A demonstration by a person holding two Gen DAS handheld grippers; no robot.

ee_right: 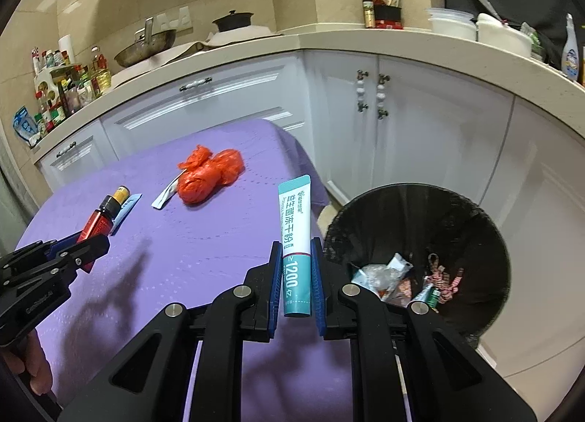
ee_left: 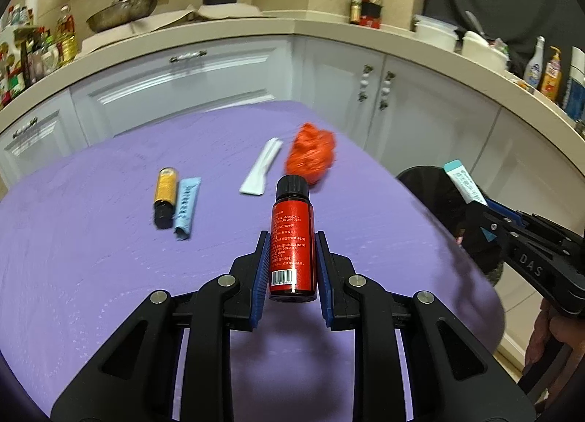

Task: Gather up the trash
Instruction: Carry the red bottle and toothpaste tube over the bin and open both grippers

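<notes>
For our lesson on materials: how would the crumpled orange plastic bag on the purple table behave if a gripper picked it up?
The crumpled orange plastic bag looks thin and wrinkled, so probably floppy and light. Its loose lumpy shape suggests it would squash between fingers and not roll.

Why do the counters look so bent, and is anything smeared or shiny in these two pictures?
Both wrist views are fisheye, so the straight counter edge bows into an arc. In the left wrist view the red bag and purple table's right edge are motion-smeared, and the held red bottle shows a glare streak. In the right wrist view gripper shadows fall across the table.
</notes>
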